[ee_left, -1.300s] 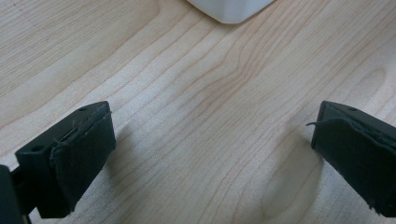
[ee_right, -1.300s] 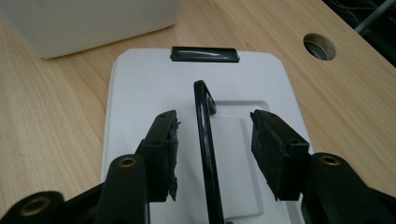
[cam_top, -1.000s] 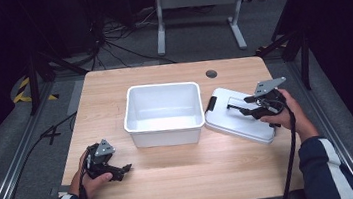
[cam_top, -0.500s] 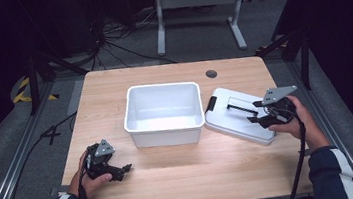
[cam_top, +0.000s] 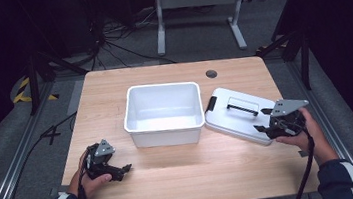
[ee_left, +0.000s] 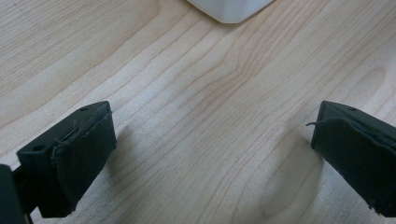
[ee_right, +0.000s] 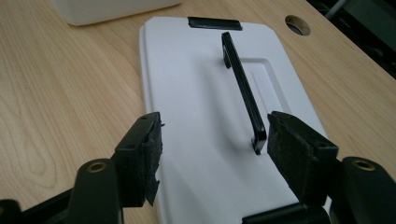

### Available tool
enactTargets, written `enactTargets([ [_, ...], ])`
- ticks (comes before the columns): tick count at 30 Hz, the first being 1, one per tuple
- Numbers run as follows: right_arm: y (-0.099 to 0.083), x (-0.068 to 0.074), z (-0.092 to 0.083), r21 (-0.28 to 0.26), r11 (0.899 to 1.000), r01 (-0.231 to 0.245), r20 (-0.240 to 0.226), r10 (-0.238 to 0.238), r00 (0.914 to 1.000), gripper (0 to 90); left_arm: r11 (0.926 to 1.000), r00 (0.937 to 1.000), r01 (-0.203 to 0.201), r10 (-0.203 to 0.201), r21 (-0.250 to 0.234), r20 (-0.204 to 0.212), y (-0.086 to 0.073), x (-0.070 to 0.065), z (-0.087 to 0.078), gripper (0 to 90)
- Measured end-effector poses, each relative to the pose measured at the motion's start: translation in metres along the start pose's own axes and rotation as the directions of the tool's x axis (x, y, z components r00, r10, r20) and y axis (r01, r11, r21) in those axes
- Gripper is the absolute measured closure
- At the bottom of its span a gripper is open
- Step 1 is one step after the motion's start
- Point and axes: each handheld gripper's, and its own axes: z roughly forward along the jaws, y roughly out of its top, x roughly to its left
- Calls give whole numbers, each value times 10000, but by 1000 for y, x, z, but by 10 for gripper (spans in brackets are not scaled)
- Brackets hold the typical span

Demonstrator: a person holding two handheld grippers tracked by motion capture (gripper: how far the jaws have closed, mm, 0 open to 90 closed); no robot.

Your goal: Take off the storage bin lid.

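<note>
The white lid (cam_top: 240,115) lies flat on the table (cam_top: 183,179), just beside the open white bin (cam_top: 164,112), with the right gripper (cam_top: 271,120) hovering over its near end. Seen along that gripper (ee_right: 212,140), the jaws stand apart with nothing between the pads; they have just been opening. The lid's black handle (ee_right: 243,88) runs straight ahead of the jaws, its near end just inside the right-hand pad. The work looks to be at a pause between letting the lid go and taking it up again, though which way this is heading is hard to judge. If the lid is to go on the bin, the next move calls for centring the jaws across the handle bar and closing on it. The left gripper (cam_top: 111,168) rests well off on the bare wood, jaws (ee_left: 205,154) wide, the bin's corner (ee_left: 231,10) ahead of it.
</note>
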Motion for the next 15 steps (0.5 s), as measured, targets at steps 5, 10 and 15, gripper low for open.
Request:
enactTargets([
  [5,-16,6,-4,38,9999,-115,84,115,9999,353,10000,10000,-32,32,-14,30,0,0,0,3],
  [10,-39,12,-6,134,9991,-406,225,403,9989,353,10000,10000,-92,92,23,32,1,1,0,3],
  [15,-53,14,-10,171,9968,-782,-14,782,9969,339,10000,10000,-85,85,21,36,1,1,0,3],
])
